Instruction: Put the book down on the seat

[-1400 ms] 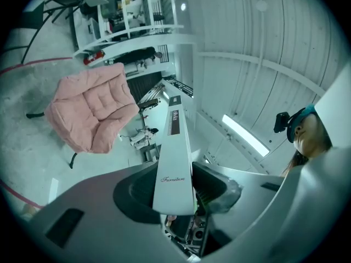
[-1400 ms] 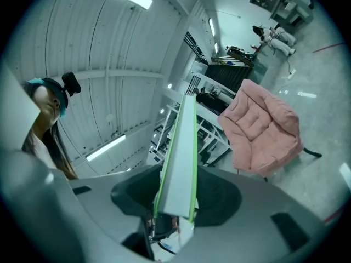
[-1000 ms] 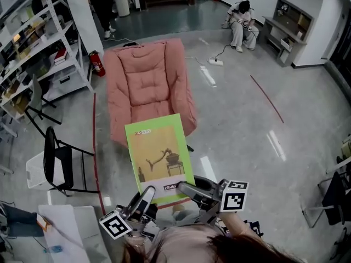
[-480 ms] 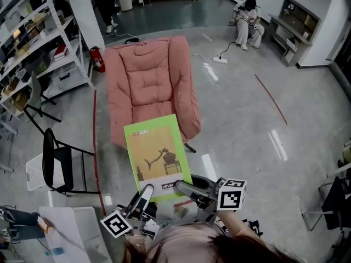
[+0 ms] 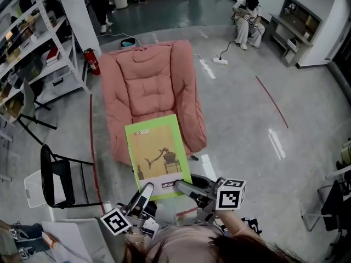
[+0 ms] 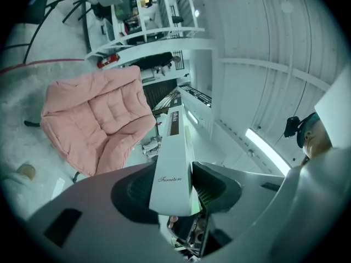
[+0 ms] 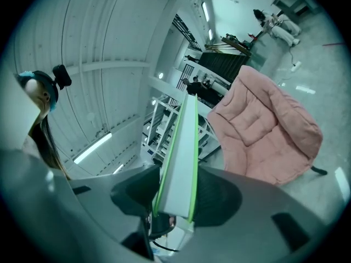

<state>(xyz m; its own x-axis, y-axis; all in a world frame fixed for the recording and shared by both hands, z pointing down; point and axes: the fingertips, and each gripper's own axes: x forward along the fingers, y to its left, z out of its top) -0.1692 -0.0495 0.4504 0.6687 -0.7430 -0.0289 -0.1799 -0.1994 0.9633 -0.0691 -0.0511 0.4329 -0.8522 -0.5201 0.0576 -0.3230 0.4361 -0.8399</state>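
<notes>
A thin green book (image 5: 157,152) with a yellow cover picture is held flat in front of me by both grippers at its near edge. My left gripper (image 5: 144,193) is shut on its near left corner, and my right gripper (image 5: 184,187) is shut on its near right corner. In the left gripper view the book's white spine (image 6: 174,163) is pinched between the jaws; in the right gripper view its green-edged side (image 7: 180,163) is pinched likewise. The pink padded seat (image 5: 151,92) stands on the floor just beyond the book; the book's far edge overlaps its front.
A black folding chair (image 5: 63,174) stands at the left. White shelving (image 5: 33,43) runs along the far left with a red fire extinguisher (image 5: 91,60) beside it. A person sits at the far right near a low cabinet (image 5: 296,21). A red line (image 5: 271,100) crosses the grey floor.
I have moved forward with the book: the pink seat now lies closer and its front edge sits under the book's far end. Both grips are unchanged.
</notes>
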